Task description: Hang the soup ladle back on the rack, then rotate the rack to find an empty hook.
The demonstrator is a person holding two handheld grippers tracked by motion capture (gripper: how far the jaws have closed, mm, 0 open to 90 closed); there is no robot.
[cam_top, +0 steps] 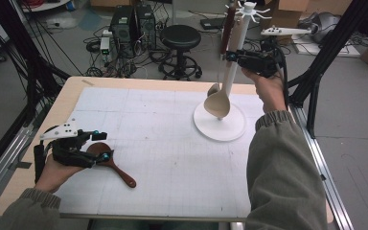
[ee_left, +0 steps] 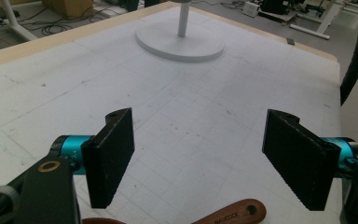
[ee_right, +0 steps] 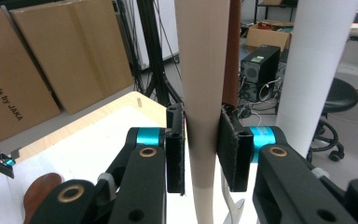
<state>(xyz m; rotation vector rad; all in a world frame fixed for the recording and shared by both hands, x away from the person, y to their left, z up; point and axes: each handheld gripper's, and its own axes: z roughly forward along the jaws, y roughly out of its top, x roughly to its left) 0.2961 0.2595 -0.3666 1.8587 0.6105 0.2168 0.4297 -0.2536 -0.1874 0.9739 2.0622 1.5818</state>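
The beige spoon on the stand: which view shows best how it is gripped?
The right gripper view: the right gripper has both pads pressed on the beige spoon handle, close up. The high view shows the whole beige spoon hanging beside the white stand, the grip small. The left gripper view shows the stand's base.

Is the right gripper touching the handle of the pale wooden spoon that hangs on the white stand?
Touching. In the right gripper view, both pads of the right gripper press flat on the pale spoon handle, with no gap on either side.
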